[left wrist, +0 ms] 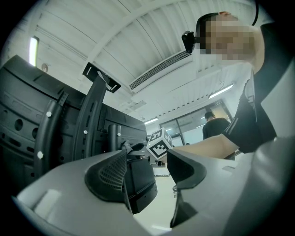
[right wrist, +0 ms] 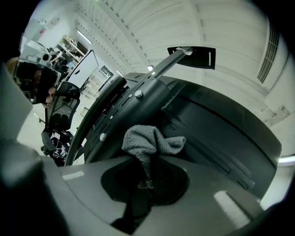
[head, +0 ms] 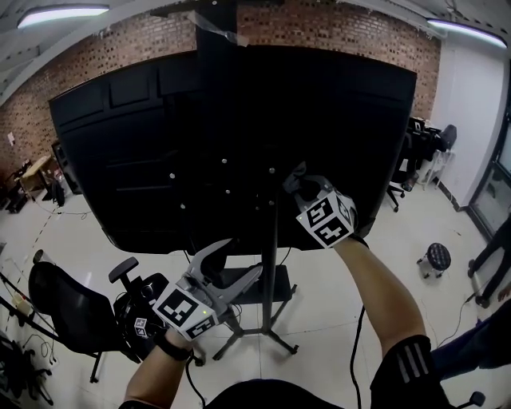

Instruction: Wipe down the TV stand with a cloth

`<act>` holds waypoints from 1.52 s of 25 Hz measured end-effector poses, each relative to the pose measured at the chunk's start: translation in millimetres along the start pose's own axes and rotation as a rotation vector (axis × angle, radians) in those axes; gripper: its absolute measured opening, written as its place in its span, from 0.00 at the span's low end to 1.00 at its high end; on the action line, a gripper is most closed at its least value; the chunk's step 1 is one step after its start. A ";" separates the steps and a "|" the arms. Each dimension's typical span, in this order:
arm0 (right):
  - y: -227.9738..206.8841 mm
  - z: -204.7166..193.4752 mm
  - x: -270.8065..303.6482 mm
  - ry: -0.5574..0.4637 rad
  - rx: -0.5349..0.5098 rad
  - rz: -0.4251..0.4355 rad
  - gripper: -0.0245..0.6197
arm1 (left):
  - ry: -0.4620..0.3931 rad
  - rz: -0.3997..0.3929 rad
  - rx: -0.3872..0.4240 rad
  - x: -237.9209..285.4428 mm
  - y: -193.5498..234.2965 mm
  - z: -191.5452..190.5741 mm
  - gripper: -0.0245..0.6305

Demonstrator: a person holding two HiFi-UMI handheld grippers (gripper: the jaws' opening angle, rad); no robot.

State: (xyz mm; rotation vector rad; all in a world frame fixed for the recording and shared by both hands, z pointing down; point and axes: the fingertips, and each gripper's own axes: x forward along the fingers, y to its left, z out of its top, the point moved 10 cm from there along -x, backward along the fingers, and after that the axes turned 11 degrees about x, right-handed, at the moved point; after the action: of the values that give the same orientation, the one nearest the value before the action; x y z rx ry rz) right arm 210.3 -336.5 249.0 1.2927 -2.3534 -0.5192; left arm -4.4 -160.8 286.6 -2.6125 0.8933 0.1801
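Where the two fingers of the right gripper (right wrist: 145, 175) are pressed together, a grey cloth (right wrist: 150, 140) is pinched between them. Its loose part bunches above the tips, toward 12 o'clock in the right gripper view. The cloth is just in front of the dark metal bracket (right wrist: 122, 103) of the TV stand (head: 274, 264); I cannot tell if it touches. In the head view this gripper (head: 297, 182) is at 2 o'clock from the centre, raised before the black back of the TV (head: 160, 144), beside the top of the stand's pole.

The fingers of the left gripper (left wrist: 145, 166) stand apart and nothing is between them; through the gap only a black box of the stand and the marker cube (left wrist: 159, 144) of the other gripper are seen. In the head view the left gripper (head: 231, 275) hangs at 6 o'clock, below the lower edge of the TV and near the stand's base (head: 267, 335).

Under that lower edge there is free white floor (head: 351, 264) on the right of the pole. At 8 o'clock a black office chair (head: 64, 311) stands near the left gripper, so this side is tighter. A small round stool (head: 435, 256) is well apart, between 3 and 4 o'clock. Behind the TV rises a brick wall (head: 335, 20), with long ceiling lamps (head: 60, 13) at 11 and 1 o'clock.
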 end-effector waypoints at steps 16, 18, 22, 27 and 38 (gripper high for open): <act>-60.8 -68.2 -45.4 0.107 0.014 -0.148 0.08 | 0.010 0.013 -0.012 10.0 -4.7 -9.2 0.49; -63.5 -70.3 -50.4 0.108 0.028 -0.150 0.08 | 0.011 0.018 -0.010 11.0 -6.6 -8.0 0.49; -58.1 -51.0 -64.9 0.009 0.050 -0.122 0.08 | 0.020 0.036 -0.005 7.5 -6.6 -5.3 0.49; -30.1 -12.4 -77.0 -0.115 0.025 -0.052 0.09 | 0.026 0.069 0.005 -6.1 -1.8 0.1 0.49; 80.9 99.1 -60.2 -0.267 0.000 0.092 0.09 | -0.013 0.097 0.046 -75.2 36.3 17.8 0.49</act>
State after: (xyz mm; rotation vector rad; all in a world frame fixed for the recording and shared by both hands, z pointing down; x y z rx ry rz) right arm 131.9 -231.8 195.2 1.1705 -2.6139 -0.7000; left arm -86.1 -138.0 277.0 -2.5251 1.0081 0.1994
